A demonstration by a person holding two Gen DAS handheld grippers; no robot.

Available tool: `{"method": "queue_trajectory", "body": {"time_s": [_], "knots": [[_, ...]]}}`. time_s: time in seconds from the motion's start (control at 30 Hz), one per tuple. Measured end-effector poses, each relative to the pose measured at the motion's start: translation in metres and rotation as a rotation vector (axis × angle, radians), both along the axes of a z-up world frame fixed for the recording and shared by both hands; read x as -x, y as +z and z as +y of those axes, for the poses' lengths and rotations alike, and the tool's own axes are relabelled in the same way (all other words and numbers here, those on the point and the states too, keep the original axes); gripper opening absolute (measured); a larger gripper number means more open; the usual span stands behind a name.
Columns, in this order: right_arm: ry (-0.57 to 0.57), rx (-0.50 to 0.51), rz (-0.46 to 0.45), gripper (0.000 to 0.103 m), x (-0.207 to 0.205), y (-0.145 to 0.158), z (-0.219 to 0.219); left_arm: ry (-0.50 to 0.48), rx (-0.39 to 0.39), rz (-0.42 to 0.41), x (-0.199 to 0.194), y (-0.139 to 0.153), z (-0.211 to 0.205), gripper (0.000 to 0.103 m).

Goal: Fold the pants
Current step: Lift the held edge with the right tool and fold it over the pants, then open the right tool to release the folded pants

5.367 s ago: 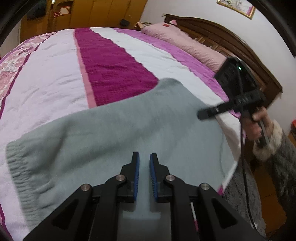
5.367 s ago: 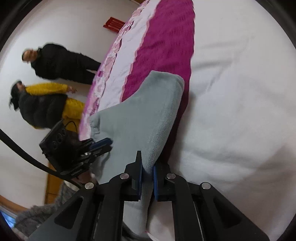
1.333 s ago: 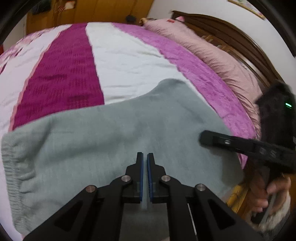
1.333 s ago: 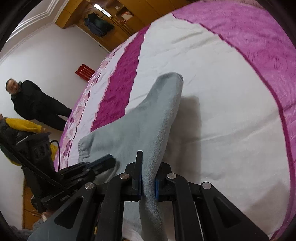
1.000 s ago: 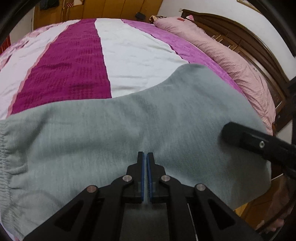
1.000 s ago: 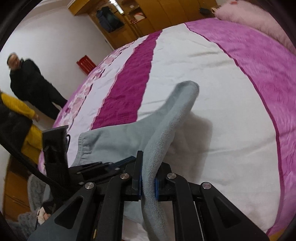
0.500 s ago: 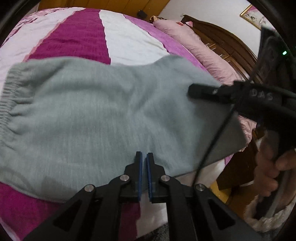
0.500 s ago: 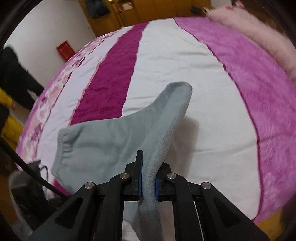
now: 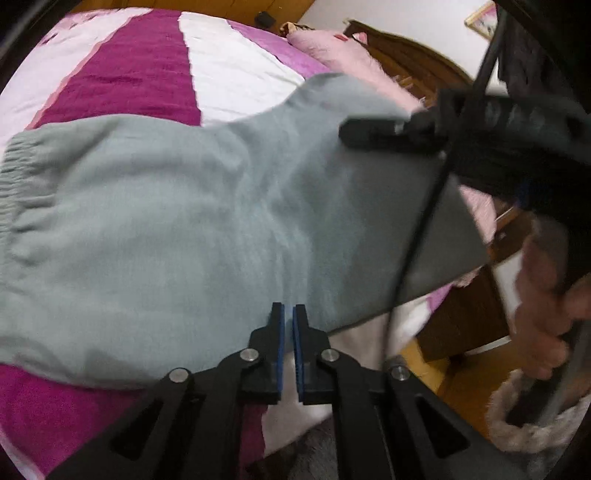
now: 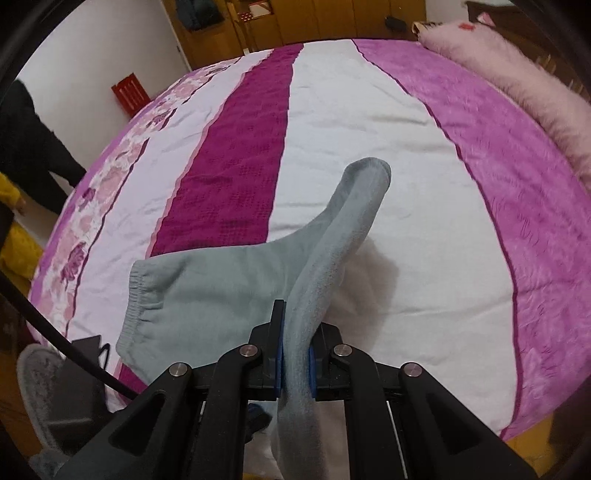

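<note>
Grey-green fleece pants hang spread above the bed, their elastic waistband at the left. My left gripper is nearly shut with a thin gap; whether it still pinches the cloth's lower edge is unclear. My right gripper is shut on a thick fold of the pants, and it also shows in the left wrist view, holding the cloth's right edge. The waistband shows at lower left in the right wrist view.
The bed has a striped magenta, white and pink cover. A pink pillow and a wooden headboard are at the far right. A person in black stands at the left. Wardrobes line the back.
Both grippers have lifted the pants off the bed and carried them toward the near edge. The right gripper has risen and come closer to the left one.
</note>
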State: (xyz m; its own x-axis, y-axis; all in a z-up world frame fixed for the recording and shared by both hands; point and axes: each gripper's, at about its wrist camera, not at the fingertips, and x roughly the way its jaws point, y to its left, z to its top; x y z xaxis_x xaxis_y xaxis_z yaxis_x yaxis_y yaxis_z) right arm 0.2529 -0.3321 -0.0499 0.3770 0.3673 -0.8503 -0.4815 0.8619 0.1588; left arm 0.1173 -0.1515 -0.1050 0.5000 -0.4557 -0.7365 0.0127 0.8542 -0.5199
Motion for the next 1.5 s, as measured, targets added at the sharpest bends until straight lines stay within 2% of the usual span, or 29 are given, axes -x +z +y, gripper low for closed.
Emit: {"method": "queue_trajectory", "body": {"time_s": [0.07,0.13,0.23,0.33,0.47,0.57,0.63,0.73,0.93,1.03,1.13,1.2,1.33,1.4,1.5], "knots": [[0.012,0.042,-0.027,0.009,0.006,0.005,0.010,0.029,0.041,-0.018,0.008,0.015,0.023,0.003],[0.031,0.089,-0.058,0.009,0.014,0.010,0.024,0.067,0.039,-0.042,0.017,0.034,0.053,0.004],[0.056,0.151,-0.102,0.009,0.027,0.013,0.046,0.134,-0.037,-0.060,0.027,0.059,0.099,0.013],[0.054,0.217,-0.119,0.009,0.034,0.014,0.071,0.182,-0.091,-0.046,0.031,0.071,0.139,0.013],[0.083,0.295,-0.135,0.009,0.047,0.018,0.109,0.235,-0.078,-0.035,0.057,0.066,0.192,0.013],[0.131,0.313,-0.123,0.008,0.062,0.018,0.145,0.282,-0.003,-0.011,0.065,0.048,0.218,0.013],[0.147,0.294,-0.065,0.008,0.065,0.008,0.168,0.297,0.019,0.016,0.070,0.034,0.225,0.013],[0.149,0.282,-0.002,0.008,0.068,-0.014,0.192,0.308,0.015,0.030,0.079,0.029,0.230,0.013],[0.140,0.319,-0.015,0.010,0.073,-0.038,0.211,0.335,0.030,0.013,0.088,0.032,0.242,0.013],[0.118,0.226,0.034,0.025,0.068,-0.036,0.209,0.346,0.038,0.014,0.090,0.032,0.246,0.013],[0.120,-0.026,0.140,0.026,0.057,-0.029,0.207,0.346,0.032,0.016,0.088,0.031,0.243,0.013],[0.134,-0.136,0.172,0.026,0.051,-0.024,0.206,0.339,0.028,0.020,0.087,0.029,0.240,0.013],[0.149,-0.187,0.071,0.026,0.051,-0.003,0.183,0.327,0.004,0.027,0.087,0.025,0.236,0.013],[0.156,-0.179,0.022,0.026,0.055,0.003,0.159,0.321,-0.001,0.028,0.086,0.024,0.235,0.013],[0.129,-0.210,-0.022,0.026,0.062,0.008,0.106,0.289,0.041,0.021,0.082,0.024,0.231,0.016]]}}
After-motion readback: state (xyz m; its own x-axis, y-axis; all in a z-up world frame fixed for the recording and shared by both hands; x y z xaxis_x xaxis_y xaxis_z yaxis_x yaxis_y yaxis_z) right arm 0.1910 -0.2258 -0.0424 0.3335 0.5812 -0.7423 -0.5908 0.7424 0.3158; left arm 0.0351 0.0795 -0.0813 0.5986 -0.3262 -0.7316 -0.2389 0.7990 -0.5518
